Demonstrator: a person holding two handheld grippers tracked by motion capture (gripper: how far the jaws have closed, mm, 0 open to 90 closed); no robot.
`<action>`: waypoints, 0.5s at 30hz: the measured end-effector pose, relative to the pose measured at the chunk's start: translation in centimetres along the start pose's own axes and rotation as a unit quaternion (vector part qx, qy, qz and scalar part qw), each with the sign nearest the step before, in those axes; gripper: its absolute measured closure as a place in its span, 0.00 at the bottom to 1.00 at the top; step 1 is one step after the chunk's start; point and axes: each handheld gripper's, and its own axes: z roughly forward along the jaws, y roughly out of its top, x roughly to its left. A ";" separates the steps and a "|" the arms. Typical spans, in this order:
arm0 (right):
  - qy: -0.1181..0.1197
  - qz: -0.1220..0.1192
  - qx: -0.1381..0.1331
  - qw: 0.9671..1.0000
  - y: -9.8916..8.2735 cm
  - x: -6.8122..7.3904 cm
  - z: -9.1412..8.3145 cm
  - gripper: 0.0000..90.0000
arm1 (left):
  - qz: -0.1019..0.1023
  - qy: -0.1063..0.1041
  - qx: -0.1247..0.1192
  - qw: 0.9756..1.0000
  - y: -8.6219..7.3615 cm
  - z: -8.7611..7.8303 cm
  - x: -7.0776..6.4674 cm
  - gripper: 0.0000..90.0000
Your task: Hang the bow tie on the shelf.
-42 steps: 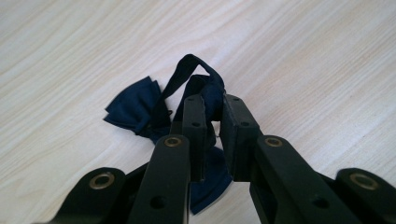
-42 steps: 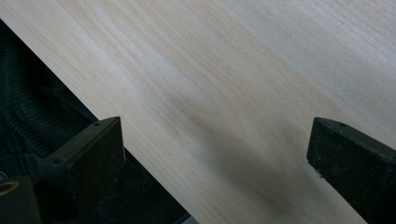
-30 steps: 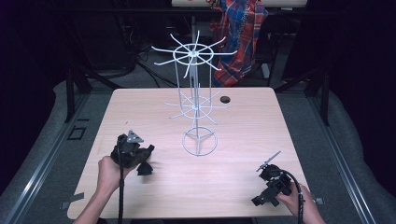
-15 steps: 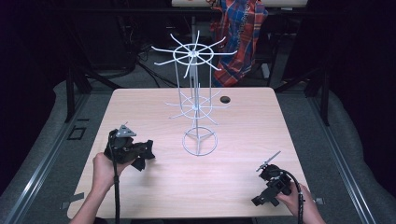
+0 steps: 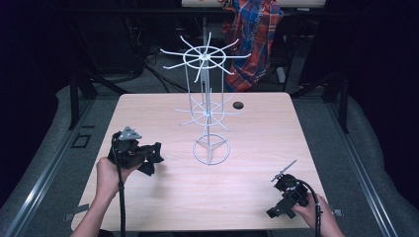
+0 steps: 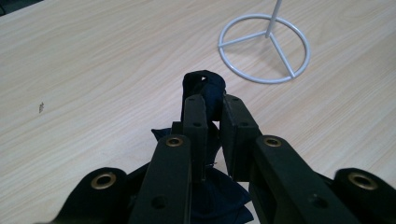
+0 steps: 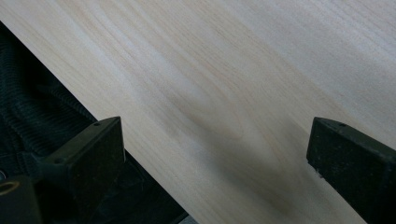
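— So where was the cloth at that moment?

— I had the left gripper (image 6: 212, 109) pinched narrow on a fold of the dark cloth (image 5: 148, 157), with the rest of it drooping under the jaws just above the table (image 5: 163, 207). From the high view that put it at about nine o'clock from the wire stand's base ring (image 5: 211, 150), near it but apart.

— And the right one?

— The right gripper (image 5: 279, 208) sat at about five o'clock from the stand, close to the table's near edge, its jaws spread wide over bare wood and holding nothing.

— What did the step ask of you, as you judged it?

— I took it for hanging the cloth on the wire stand (image 5: 205, 106). My grip was only on a bunched loop, so I judged it wise to lift slowly, keep the loop upward, and approach one of the lower arms (image 5: 190, 122) from outside. The stand looked light; snagging it sideways could have tipped it, so steadying it with the free gripper seemed sensible.
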 end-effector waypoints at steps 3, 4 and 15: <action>-0.001 0.000 0.001 1.000 0.0 0.0 0.0 0.04 | 0.000 -0.001 -0.003 1.000 0.2 -0.2 0.1 0.91; -0.001 0.000 0.001 1.000 0.0 0.0 0.0 0.04 | -0.002 0.003 -0.009 1.000 0.3 -0.3 0.1 0.91; 0.001 0.005 -0.006 1.000 0.0 0.0 0.0 0.04 | -0.016 0.007 -0.026 1.000 0.8 -0.9 0.9 0.91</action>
